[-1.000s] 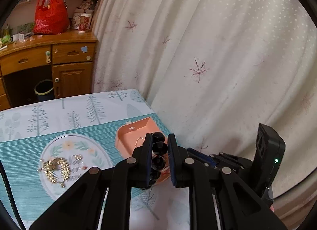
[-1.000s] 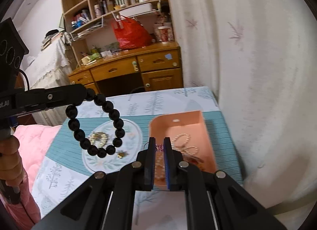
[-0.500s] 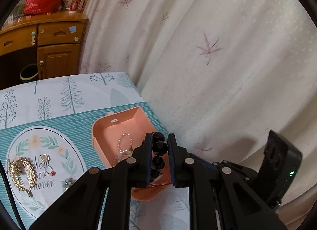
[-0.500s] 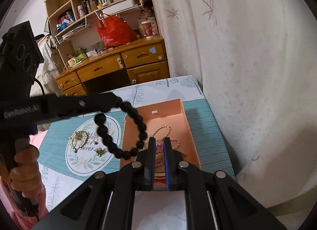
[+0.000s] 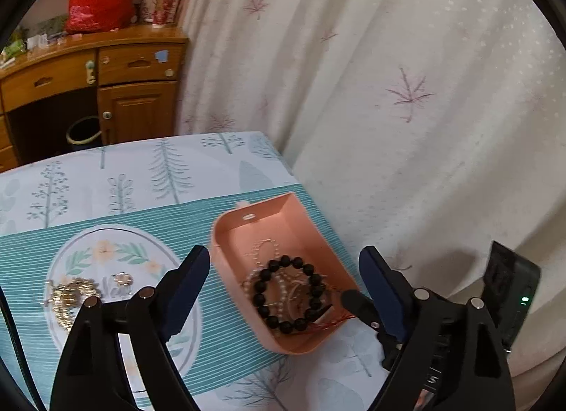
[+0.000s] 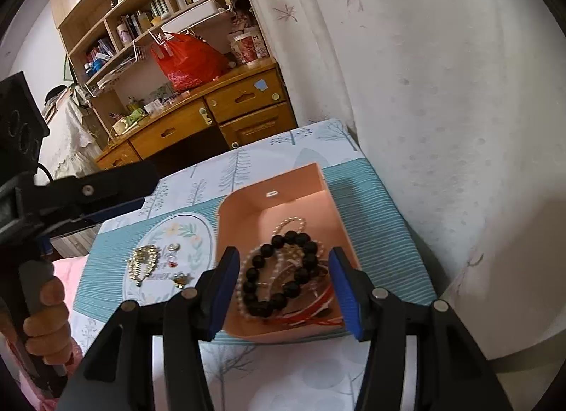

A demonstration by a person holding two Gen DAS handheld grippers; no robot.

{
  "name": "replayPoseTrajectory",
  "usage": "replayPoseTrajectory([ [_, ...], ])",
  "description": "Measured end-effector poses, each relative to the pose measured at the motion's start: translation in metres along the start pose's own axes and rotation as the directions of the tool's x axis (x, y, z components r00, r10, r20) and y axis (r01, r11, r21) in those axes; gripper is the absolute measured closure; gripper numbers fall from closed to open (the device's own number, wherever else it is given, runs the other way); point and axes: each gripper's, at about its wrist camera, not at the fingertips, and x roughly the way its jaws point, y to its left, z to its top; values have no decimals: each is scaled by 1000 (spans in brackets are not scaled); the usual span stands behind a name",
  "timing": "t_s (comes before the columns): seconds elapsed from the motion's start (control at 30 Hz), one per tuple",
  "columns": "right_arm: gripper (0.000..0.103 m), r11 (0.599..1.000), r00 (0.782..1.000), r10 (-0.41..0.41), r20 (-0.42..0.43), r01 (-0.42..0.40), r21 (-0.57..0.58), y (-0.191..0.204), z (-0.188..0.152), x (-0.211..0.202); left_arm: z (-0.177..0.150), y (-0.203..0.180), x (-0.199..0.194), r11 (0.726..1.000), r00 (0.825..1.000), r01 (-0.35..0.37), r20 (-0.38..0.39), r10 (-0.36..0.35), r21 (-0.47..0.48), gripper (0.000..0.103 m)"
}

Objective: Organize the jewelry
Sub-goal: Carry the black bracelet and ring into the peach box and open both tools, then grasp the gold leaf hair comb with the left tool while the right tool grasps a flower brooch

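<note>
My left hand-held gripper (image 5: pixel 283 287) hangs over the pink jewelry box (image 5: pixel 226 252) with its jaws spread wide, grasping nothing. The black bead bracelet (image 5: pixel 286 296) lies flat inside the box, on top of a pearl strand (image 6: pixel 293 221) and some red cord (image 6: pixel 311 312), so it looks filed where it belongs. My right hand-held gripper (image 6: pixel 283 290) is released too, jaws apart on either side of the box's near end, empty, probably staying close in case the box needs steadying. Out on the counter (image 5: pixel 141 177), on the round floral mat (image 6: pixel 191 230), I see a gold leaf-shaped piece (image 6: pixel 143 262), a small ring (image 6: pixel 172 246) and a little gold charm (image 6: pixel 180 280), well apart from the box. Those are what's left to gather, I'd say, and they're small and flat, so pinching them cleanly could be fiddly.
</note>
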Motion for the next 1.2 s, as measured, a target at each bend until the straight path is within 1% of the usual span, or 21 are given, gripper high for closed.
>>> replayPoseTrajectory([
  [0.1,45,1000,1000,-4,-10,4,-6,7,-4,1,0,4,-3,1000,1000,-27,-17,27,-8,17],
  [0.17,45,1000,1000,5,-25,-5,-7,13,-7,4,1,7,-5,999,999,-44,-22,44,-18,17],
  [0.23,44,1000,999,18,-39,-18,-3,18,-10,7,1,11,-11,994,994,-104,-31,103,-30,17],
  [0.3,44,1000,998,28,-55,-28,0,24,-13,11,1,14,-18,984,984,-177,-33,176,-27,17],
  [0.37,44,999,997,36,-72,-36,-8,32,-15,15,-1,17,-27,973,973,-232,-22,231,-17,17],
  [0.4,44,999,996,40,-75,-41,-14,37,-16,16,0,20,-33,970,970,-243,-17,242,-23,17],
  [0.5,44,998,995,50,-83,-53,-41,52,-19,18,1,31,-52,973,975,-223,4,223,-62,17],
  [0.6,44,996,995,57,-78,-62,-60,66,-23,19,-4,48,-64,975,978,-210,-10,209,-72,17],
  [0.7,44,996,996,62,-58,-66,-57,78,-27,22,-10,71,-73,972,977,-214,-20,213,-96,17],
  [0.77,44,996,996,69,-47,-72,-57,84,-29,26,-15,87,-78,965,973,-232,-27,231,-120,17],
  [0.87,44,995,996,70,-47,-73,-64,95,-33,37,-21,115,-85,943,956,-294,-38,292,-153,17],
  [0.93,44,994,996,74,-56,-78,-72,103,-36,45,-24,129,-86,933,945,-326,-21,327,-155,17],
  [1.0,44,993,995,69,-67,-75,-90,113,-38,53,-29,144,-82,922,933,-360,-33,359,-140,17],
  [1.07,44,991,996,52,-72,-60,-117,124,-42,61,-34,152,-77,921,929,-369,-45,367,-122,17],
  [1.2,44,984,997,17,-73,-30,-176,141,-47,76,-41,169,-65,929,933,-359,-67,355,-89,16],
])
